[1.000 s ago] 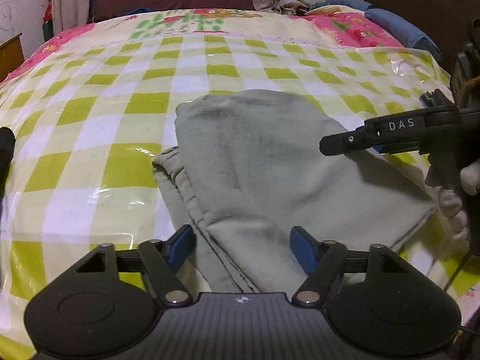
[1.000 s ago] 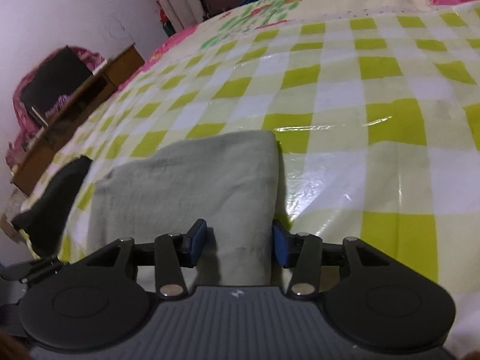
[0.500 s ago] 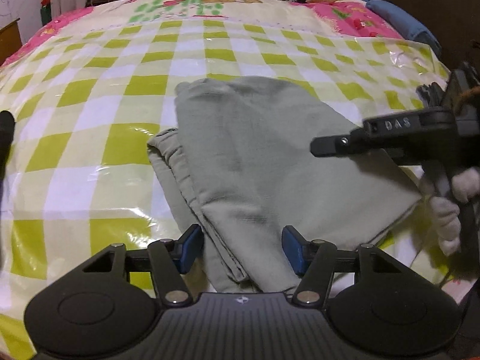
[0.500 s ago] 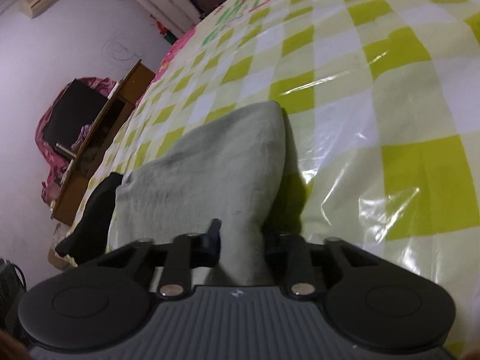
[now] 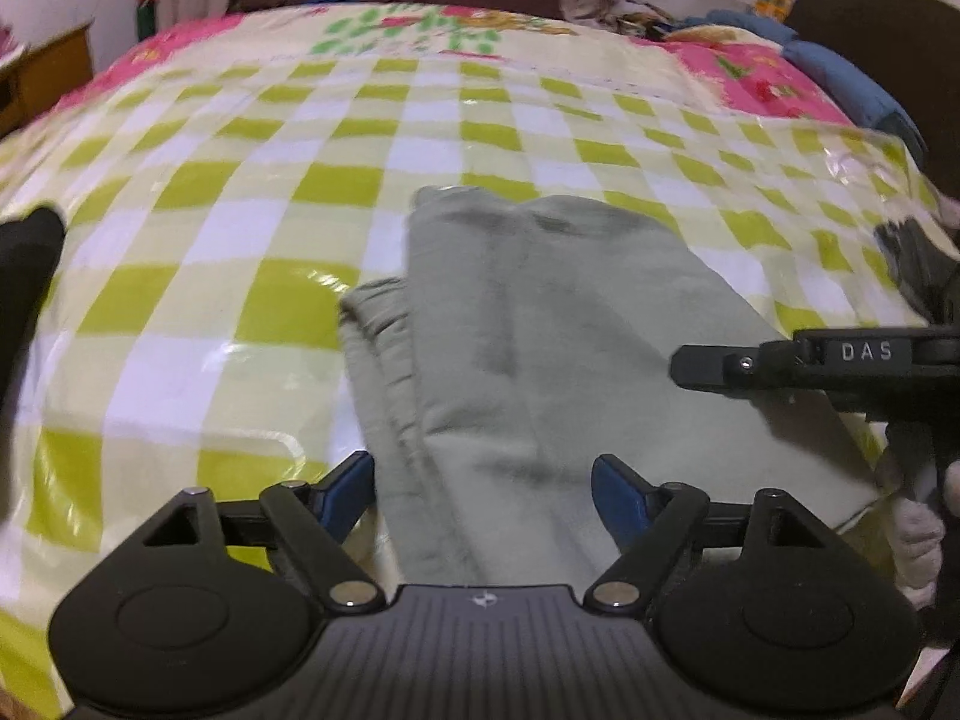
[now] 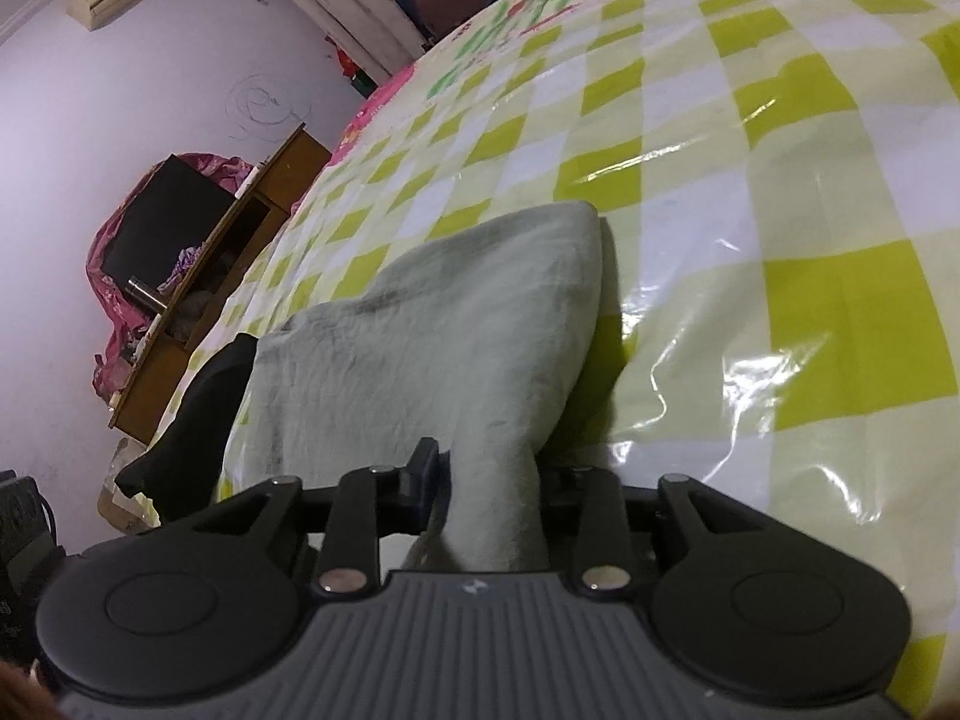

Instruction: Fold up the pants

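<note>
Grey-green pants (image 5: 540, 336) lie folded on a bed with a green-and-white checked plastic cover (image 5: 252, 192). My left gripper (image 5: 483, 483) is open, its blue-padded fingers on either side of the pants' near end. My right gripper (image 6: 492, 474) is shut on the pants (image 6: 432, 324) at their right edge and lifts that edge off the cover. The right gripper also shows in the left wrist view (image 5: 780, 363) at the right side of the pants.
A dark cloth (image 5: 27, 258) lies at the bed's left edge and shows in the right wrist view (image 6: 192, 414). A wooden desk (image 6: 240, 240) stands by the wall. Blue bedding (image 5: 852, 84) and a pink floral sheet (image 5: 762, 78) lie at the far right.
My right gripper has closed on the pants' right edge and raised it. My left gripper has opened a little wider at the near end of the pants.
</note>
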Tool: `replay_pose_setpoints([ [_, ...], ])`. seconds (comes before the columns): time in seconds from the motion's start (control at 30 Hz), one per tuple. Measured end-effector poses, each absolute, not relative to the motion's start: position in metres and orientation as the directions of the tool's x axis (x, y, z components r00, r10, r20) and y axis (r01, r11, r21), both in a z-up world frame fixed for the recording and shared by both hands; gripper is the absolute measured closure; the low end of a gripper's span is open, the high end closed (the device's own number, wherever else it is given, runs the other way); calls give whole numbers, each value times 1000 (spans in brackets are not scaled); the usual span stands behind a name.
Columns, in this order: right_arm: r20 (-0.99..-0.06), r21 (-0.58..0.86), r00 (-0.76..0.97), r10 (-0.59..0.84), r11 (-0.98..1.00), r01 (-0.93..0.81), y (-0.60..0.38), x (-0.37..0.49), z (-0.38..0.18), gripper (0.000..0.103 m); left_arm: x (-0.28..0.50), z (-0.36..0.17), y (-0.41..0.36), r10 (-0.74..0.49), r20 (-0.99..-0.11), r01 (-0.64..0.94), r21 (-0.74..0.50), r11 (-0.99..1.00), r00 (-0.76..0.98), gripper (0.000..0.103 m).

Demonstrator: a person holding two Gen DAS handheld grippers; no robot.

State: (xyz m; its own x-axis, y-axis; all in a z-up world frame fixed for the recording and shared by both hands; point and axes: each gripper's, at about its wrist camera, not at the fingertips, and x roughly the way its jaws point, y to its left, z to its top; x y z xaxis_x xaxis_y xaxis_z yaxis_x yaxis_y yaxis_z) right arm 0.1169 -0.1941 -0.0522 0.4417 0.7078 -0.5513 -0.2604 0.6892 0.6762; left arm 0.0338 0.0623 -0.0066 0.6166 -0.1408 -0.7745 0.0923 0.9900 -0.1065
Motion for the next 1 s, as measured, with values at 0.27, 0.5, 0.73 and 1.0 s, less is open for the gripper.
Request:
replay_pose_setpoints([
  [0.27,-538,663,519,664,714,-226,-219,109,-39,91,55,-2,39,-240,-755,183,-160,970,610,50],
  [0.5,-678,501,569,466,859,-105,-277,124,-18,74,88,-11,-4,-352,-726,305,-203,930,591,46],
  [0.73,-677,239,687,265,961,-136,-249,89,43,69,54,-1,0,-290,-677,357,-43,933,677,29],
  [1.0,-731,254,579,361,932,-260,-118,123,26,55,33,0,4,-305,-634,390,-5,921,711,26],
])
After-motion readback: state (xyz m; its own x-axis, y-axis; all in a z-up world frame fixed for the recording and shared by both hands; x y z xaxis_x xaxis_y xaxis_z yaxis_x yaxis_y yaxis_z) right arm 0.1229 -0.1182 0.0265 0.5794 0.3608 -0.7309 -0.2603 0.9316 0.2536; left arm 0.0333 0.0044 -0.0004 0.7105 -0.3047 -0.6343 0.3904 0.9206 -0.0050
